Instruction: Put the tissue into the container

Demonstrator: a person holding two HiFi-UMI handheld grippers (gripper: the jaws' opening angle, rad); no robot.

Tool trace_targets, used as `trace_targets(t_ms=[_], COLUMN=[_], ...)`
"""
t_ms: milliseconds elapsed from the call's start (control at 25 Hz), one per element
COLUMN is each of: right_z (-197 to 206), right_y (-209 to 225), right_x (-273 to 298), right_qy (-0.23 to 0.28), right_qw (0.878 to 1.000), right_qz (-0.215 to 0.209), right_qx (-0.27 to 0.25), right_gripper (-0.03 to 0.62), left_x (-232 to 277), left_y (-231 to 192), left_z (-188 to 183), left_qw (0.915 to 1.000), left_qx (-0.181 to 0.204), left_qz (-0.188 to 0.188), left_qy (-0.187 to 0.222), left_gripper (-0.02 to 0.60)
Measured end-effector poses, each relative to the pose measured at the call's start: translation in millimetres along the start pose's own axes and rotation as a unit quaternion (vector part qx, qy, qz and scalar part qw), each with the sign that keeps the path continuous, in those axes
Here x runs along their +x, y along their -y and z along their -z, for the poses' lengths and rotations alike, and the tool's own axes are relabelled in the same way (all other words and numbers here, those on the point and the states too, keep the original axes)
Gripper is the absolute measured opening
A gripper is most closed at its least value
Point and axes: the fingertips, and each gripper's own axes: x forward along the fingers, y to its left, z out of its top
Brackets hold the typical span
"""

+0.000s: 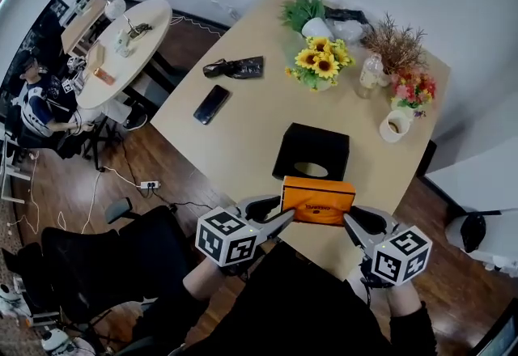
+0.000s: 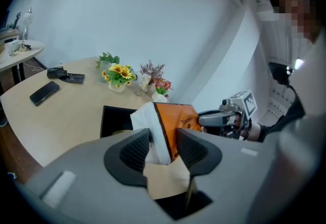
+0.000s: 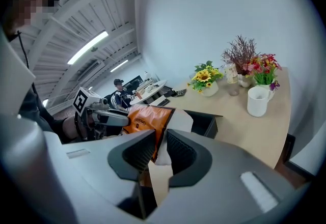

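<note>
1. Left gripper (image 1: 283, 217), bottom centre of the head view, marker cube nearest the lens: clamps narrow jaws on the left end of the orange tissue pack (image 1: 318, 201). In the left gripper view, pinches white tissue and orange wrapper between the pads.
2. Right gripper (image 1: 350, 221), just right of it: bites the opposite end of the pack, jaws narrow on the wrapper and a white fold.
3. Between both grippers: tissue pack held level in the air, just below the black container (image 1: 312, 150) in the frame and not inside it.
4. At frame centre: container resting on the tan table (image 1: 243, 136), with an oval opening on top.
5. Above left of the container: dark phone (image 1: 211, 103) lying flat. Above it: sunflowers (image 1: 321, 63). To the right: white mug (image 1: 396, 126).
6. Upper left corner: round table (image 1: 154, 19), well apart, with a seated person (image 1: 40, 103) beside it.
</note>
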Motion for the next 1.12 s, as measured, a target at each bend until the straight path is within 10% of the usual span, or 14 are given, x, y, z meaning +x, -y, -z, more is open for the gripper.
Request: trace_targets(t_ms=[1120], right_z=[-22], right_y=[65], right_x=[93], right_qy=[-0.031], right_qw=[0.995], right_qz=[0.07], right_qx=[0.057], right_gripper=[0.069], left_x=[64], left_y=[-109], left_z=[-31], left_qw=[0.9935], left_qx=[-0.021], left_qz=[0.052], left_qy=[-0.099], left_gripper=[0.149])
